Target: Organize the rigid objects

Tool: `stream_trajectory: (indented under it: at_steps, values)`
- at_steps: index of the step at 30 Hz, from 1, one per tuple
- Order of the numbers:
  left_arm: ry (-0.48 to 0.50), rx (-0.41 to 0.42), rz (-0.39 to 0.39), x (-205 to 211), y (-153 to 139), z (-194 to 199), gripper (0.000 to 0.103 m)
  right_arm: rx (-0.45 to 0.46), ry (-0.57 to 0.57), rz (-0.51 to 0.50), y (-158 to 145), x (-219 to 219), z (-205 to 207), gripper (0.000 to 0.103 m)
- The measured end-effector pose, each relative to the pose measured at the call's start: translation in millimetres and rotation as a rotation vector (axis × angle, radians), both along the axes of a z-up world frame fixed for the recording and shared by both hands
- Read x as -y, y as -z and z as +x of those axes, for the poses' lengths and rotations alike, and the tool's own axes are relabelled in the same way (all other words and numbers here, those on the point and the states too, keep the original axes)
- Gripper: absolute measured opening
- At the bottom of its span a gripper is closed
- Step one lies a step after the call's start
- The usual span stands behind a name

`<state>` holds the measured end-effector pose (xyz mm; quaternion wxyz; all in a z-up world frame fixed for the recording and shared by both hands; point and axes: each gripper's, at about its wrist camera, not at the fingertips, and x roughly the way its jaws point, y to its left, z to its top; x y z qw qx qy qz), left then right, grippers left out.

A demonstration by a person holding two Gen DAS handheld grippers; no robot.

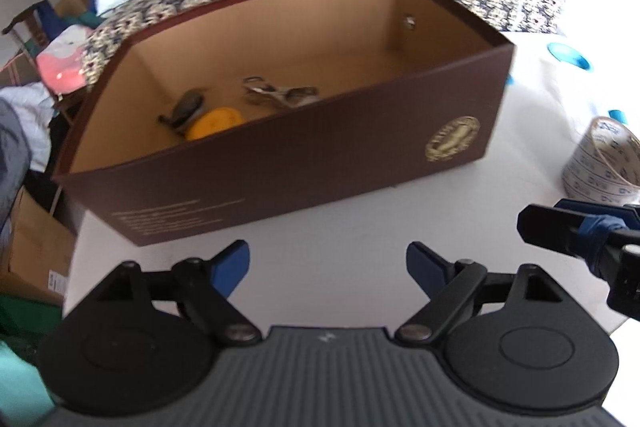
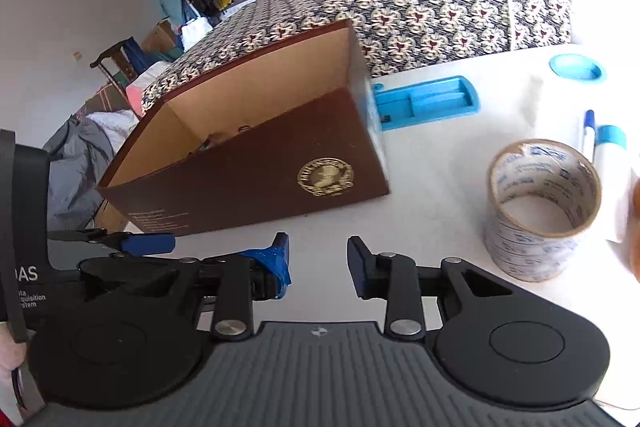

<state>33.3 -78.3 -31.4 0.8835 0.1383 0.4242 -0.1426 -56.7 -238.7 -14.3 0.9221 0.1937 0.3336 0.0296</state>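
A brown cardboard box (image 1: 280, 163) (image 2: 256, 183) stands open on the white table (image 1: 340, 231). Inside lie a yellow round thing (image 1: 216, 123), a dark tool (image 1: 186, 109) and a metal bunch like keys (image 1: 280, 95). My left gripper (image 1: 328, 271) hangs in front of the box's near wall, open, nothing between its blue pads. My right gripper (image 2: 318, 263) is open by a narrower gap, empty, over bare table; it shows at the right edge of the left wrist view (image 1: 532, 223). A roll of printed tape (image 2: 540, 211) (image 1: 600, 163) stands upright to its right.
A blue tray (image 2: 428, 101) lies behind the box's right end. A blue ring (image 2: 576, 67), a pen (image 2: 588, 135) and a white bottle with a blue cap (image 2: 612, 163) sit at the right. A patterned bed (image 2: 400, 3) borders the table's far side. Clutter and cardboard lie on the floor to the left.
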Motion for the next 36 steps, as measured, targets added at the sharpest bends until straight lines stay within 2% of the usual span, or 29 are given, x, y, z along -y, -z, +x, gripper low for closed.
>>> stream_trajectory:
  at_steps: [8,23,36]
  values:
    - [-0.068,0.016,-0.006,-26,-6,-4,0.089,-0.013,-0.025,-0.038,-4,-23,7,0.015]
    - [-0.107,-0.098,-0.003,-50,0,-29,0.089,-0.113,-0.098,-0.068,1,-48,-4,0.015]
    - [-0.141,-0.078,-0.005,-62,-10,-45,0.089,-0.115,-0.117,-0.084,-3,-53,-5,0.015]
